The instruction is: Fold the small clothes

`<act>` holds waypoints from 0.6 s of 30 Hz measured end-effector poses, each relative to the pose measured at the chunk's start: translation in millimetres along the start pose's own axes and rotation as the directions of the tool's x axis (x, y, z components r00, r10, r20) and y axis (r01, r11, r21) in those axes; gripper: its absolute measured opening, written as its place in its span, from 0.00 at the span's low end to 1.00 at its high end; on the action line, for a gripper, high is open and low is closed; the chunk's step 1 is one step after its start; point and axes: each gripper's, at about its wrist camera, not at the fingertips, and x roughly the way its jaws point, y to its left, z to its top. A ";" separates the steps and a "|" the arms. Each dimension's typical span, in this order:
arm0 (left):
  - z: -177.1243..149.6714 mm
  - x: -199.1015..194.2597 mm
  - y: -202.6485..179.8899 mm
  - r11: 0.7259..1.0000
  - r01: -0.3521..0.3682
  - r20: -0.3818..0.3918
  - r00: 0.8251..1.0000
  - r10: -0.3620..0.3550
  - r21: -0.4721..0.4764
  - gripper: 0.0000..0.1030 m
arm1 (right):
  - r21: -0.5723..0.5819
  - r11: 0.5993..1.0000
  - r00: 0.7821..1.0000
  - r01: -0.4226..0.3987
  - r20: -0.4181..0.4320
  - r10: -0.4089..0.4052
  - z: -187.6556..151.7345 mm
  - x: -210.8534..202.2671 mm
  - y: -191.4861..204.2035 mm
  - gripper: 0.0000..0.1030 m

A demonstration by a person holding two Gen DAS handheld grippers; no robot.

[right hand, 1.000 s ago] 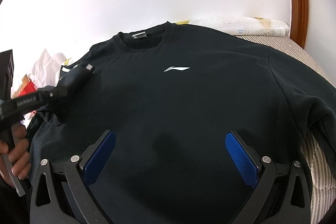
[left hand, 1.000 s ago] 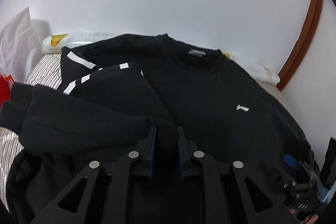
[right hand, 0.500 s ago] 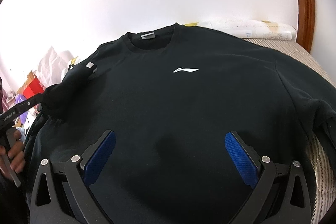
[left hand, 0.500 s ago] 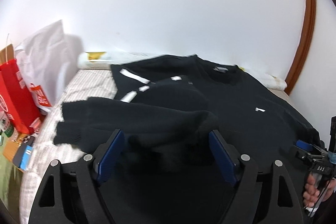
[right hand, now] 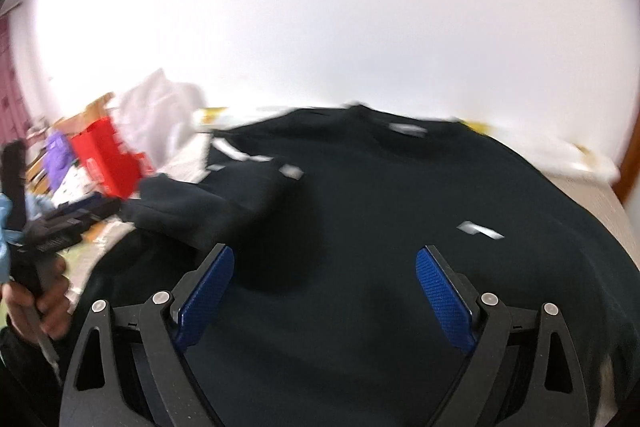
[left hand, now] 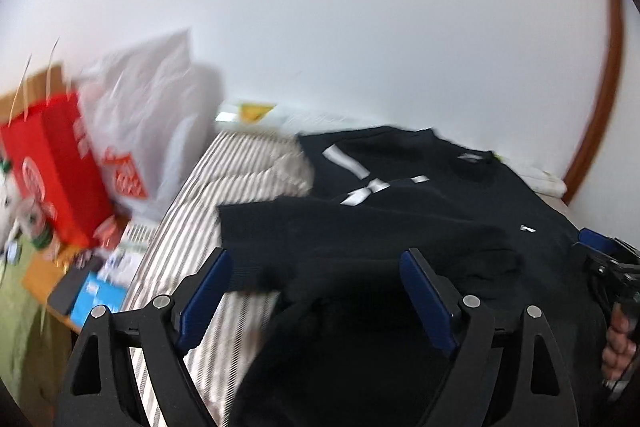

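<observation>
Both pairs of jaws stand apart, gripping nothing; the right gripper (right hand: 325, 287) is narrowing, the left gripper (left hand: 316, 291) spread. One black sweatshirt (right hand: 400, 195) lies beyond both, one sleeve (left hand: 320, 227) folded across it, on the striped bed (left hand: 224, 195).

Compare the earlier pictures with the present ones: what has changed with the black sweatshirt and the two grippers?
The left gripper let go of the white-striped sleeve it had pinched, then drew back. The right gripper swung left; its jaws are closing, empty. The black cotton sweatshirt stayed flat on the striped bed, sleeve folded across it.
</observation>
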 end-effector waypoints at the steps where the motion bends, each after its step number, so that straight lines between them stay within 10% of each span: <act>1: 0.6 3.5 7.9 0.999 -0.003 -0.024 1.000 0.002 -0.038 0.83 | -0.019 1.000 1.000 -0.019 0.001 0.019 4.6 7.0 13.3 0.89; 18: -4.4 23.7 54.1 0.969 -0.108 -0.088 0.992 0.090 -0.222 0.83 | -0.335 0.933 0.985 -0.133 -0.146 0.088 9.5 119.7 145.2 0.79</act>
